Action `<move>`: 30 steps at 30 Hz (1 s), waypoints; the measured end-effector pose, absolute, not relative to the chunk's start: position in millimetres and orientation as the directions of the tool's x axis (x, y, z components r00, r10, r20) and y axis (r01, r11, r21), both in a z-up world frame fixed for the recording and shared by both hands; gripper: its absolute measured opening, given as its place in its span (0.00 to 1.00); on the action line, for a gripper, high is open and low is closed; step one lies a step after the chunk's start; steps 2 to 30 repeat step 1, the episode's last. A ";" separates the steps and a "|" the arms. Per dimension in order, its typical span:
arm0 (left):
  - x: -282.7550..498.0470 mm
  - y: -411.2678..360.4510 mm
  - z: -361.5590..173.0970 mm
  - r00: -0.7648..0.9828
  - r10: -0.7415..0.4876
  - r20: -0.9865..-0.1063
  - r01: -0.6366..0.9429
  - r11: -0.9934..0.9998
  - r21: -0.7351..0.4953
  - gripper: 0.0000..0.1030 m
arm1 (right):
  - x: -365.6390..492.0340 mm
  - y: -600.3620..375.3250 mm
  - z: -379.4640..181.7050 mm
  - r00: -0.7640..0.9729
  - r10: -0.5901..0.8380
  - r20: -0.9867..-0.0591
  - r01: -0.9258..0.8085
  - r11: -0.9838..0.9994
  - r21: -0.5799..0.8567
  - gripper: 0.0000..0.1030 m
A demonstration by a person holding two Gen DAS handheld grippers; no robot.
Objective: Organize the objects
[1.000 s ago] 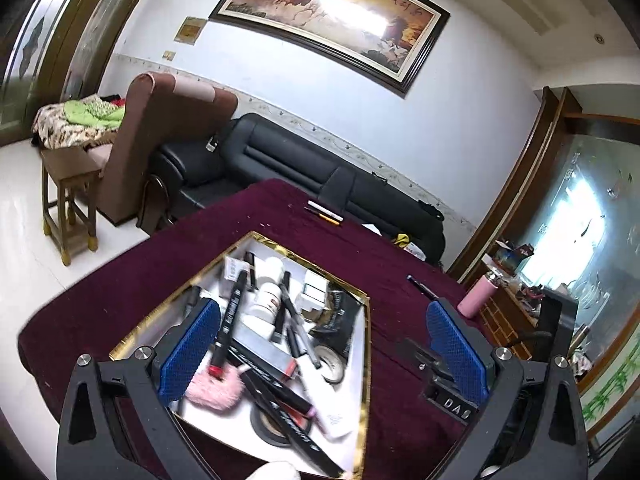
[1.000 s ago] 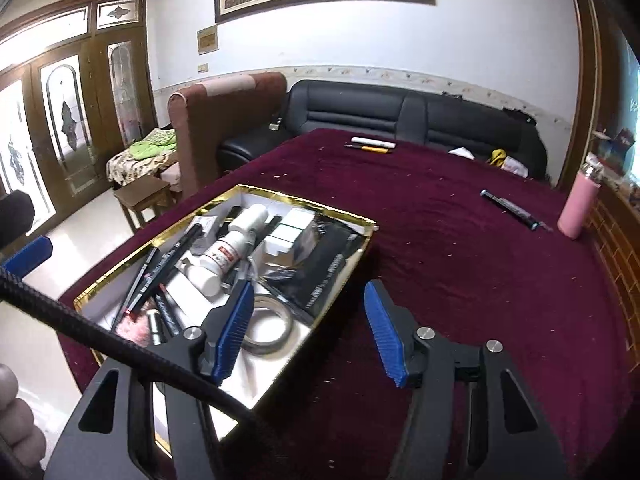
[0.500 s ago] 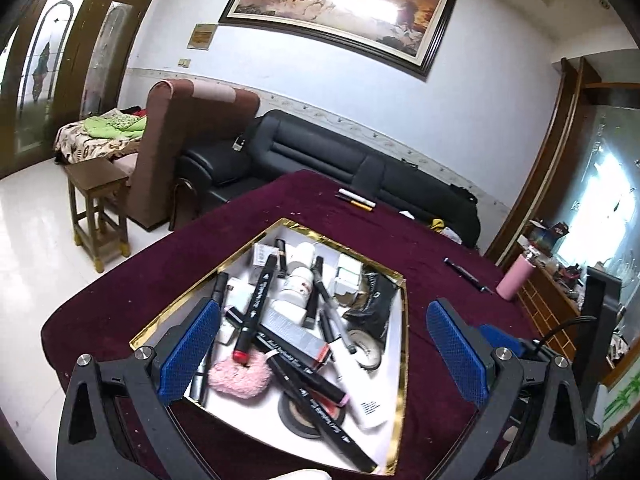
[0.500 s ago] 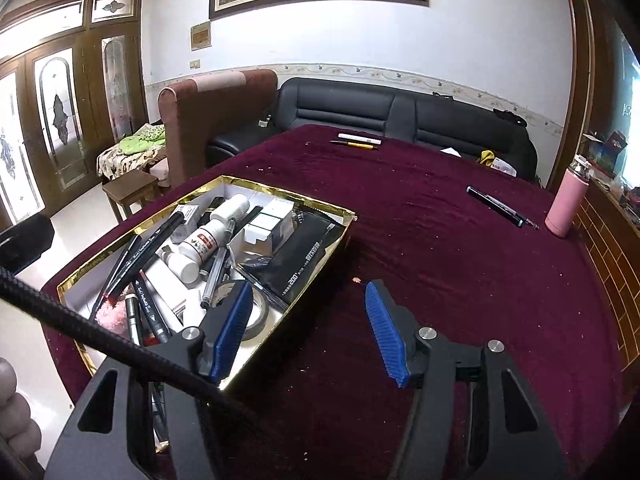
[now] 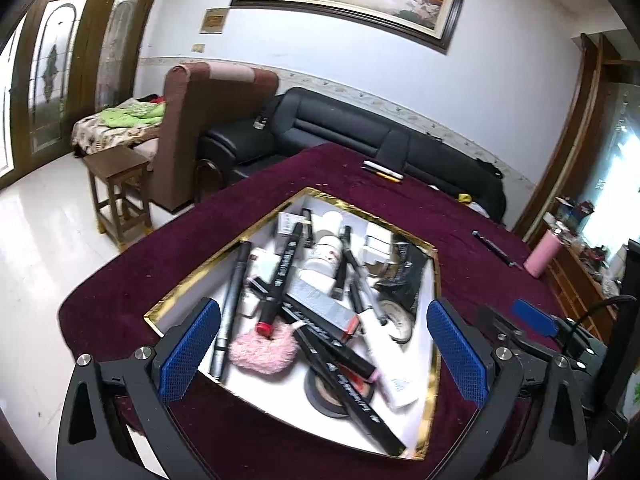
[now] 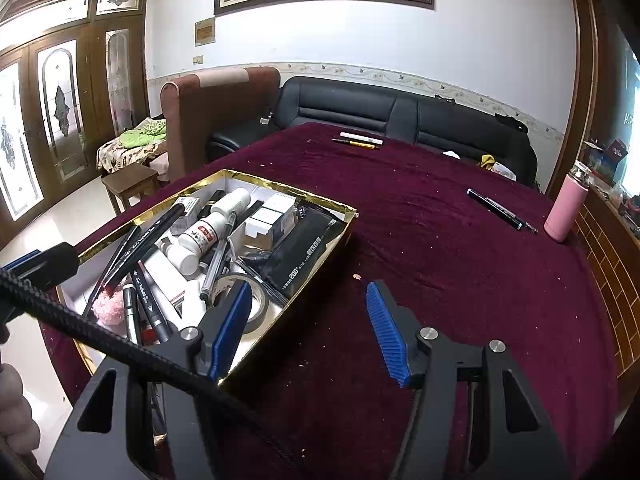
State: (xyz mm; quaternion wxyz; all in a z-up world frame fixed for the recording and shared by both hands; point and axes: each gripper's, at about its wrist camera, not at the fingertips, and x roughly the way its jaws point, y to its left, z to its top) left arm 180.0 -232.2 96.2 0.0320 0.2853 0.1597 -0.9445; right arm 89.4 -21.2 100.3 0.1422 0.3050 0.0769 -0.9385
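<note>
The left black-framed tongs (image 5: pixel 320 354) have two angular matte black plastic arms with triangular cut-outs near their bases. Each arm carries a rectangular blue rubber pad (image 5: pixel 190 350) with a fine cross-hatched grid, and round silver screw heads (image 5: pixel 143 353) sit behind the pads. The right black-framed tongs (image 6: pixel 308 332) share this build, though their blue pads (image 6: pixel 386 334) show ribbed edges. A braided black cable (image 6: pixel 120 354) crosses that view from nine o'clock toward six o'clock. Bare fingers (image 6: pixel 14 416) show at eight o'clock.
</note>
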 end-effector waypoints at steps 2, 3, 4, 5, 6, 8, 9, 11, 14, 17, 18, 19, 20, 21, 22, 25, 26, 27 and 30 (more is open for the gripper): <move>179.6 -233.3 95.8 -0.833 0.015 -0.553 0.165 -0.947 -0.275 0.98 | 89.4 -21.0 100.2 -0.773 -0.220 -0.595 0.313 -0.948 -0.057 0.58; 179.6 -233.3 95.8 -0.833 0.015 -0.553 0.165 -0.947 -0.275 0.98 | 89.4 -21.0 100.2 -0.773 -0.220 -0.595 0.313 -0.948 -0.057 0.58; 179.6 -233.3 95.8 -0.833 0.015 -0.553 0.165 -0.947 -0.275 0.98 | 89.4 -21.0 100.2 -0.773 -0.220 -0.595 0.313 -0.948 -0.057 0.58; 179.6 -233.3 95.8 -0.833 0.015 -0.553 0.165 -0.947 -0.275 0.98 | 89.4 -21.0 100.2 -0.773 -0.220 -0.595 0.313 -0.948 -0.057 0.58; 179.6 -233.3 95.8 -0.833 0.015 -0.553 0.165 -0.947 -0.275 0.98 | 89.4 -21.0 100.2 -0.773 -0.220 -0.595 0.313 -0.948 -0.057 0.58; 179.6 -233.3 95.8 -0.833 0.015 -0.553 0.165 -0.947 -0.275 0.98 | 89.4 -21.0 100.2 -0.773 -0.220 -0.595 0.313 -0.948 -0.057 0.58; 179.6 -233.3 95.8 -0.833 0.015 -0.553 0.165 -0.947 -0.275 0.98 | 89.4 -21.0 100.2 -0.773 -0.220 -0.595 0.313 -0.948 -0.057 0.58; 179.6 -233.3 95.8 -0.833 0.015 -0.553 0.165 -0.947 -0.275 0.98 | 89.4 -21.0 100.2 -0.773 -0.220 -0.595 0.313 -0.948 -0.057 0.58; 179.6 -233.3 95.8 -0.833 0.015 -0.553 0.165 -0.947 -0.275 0.98 | 89.4 -21.0 100.2 -0.773 -0.220 -0.595 0.313 -0.948 -0.057 0.58; 179.6 -233.3 95.8 -0.833 0.015 -0.553 0.165 -0.947 -0.275 0.98 | 89.4 -21.0 100.2 -0.773 -0.220 -0.595 0.313 -0.948 -0.057 0.58; 179.6 -233.3 95.8 -0.833 0.015 -0.553 0.165 -0.947 -0.275 0.98 | 89.4 -21.0 100.2 -0.773 -0.220 -0.595 0.313 -0.948 -0.057 0.58; 179.6 -233.3 95.8 -0.833 0.015 -0.553 0.165 -0.947 -0.275 0.98 | 89.4 -21.0 100.2 -0.773 -0.220 -0.595 0.313 -0.948 -0.057 0.58; 179.6 -233.3 95.8 -0.833 0.015 -0.553 0.165 -0.947 -0.275 0.98 | 89.4 -21.0 100.2 -0.773 -0.220 -0.595 0.313 -0.948 -0.057 0.58; 179.6 -233.3 95.8 -0.833 0.015 -0.553 0.165 -0.947 -0.275 0.98 | 89.4 -21.0 100.2 -0.773 -0.220 -0.595 0.313 -0.948 -0.057 0.58; 179.6 -233.3 95.8 -0.833 0.015 -0.553 0.165 -0.947 -0.275 0.98 | 89.4 -21.0 100.2 -0.773 -0.220 -0.595 0.313 -0.948 -0.057 0.58; 179.6 -233.3 95.8 -0.833 0.015 -0.553 0.165 -0.947 -0.275 0.98 | 89.4 -21.0 100.2 -0.773 -0.220 -0.595 0.313 -0.948 -0.057 0.58; 179.6 -233.3 95.8 -0.833 0.015 -0.553 0.165 -0.947 -0.275 0.98 | 89.4 -21.0 100.2 -0.773 -0.220 -0.595 0.313 -0.948 -0.057 0.58; 179.6 -233.3 95.8 -0.833 0.015 -0.553 0.165 -0.947 -0.275 0.98 | 89.4 -21.0 100.2 -0.773 -0.220 -0.595 0.313 -0.948 -0.057 0.58; 179.6 -233.3 95.8 -0.833 0.015 -0.553 0.165 -0.947 -0.275 0.98 | 89.4 -21.0 100.2 -0.773 -0.220 -0.595 0.313 -0.948 -0.057 0.58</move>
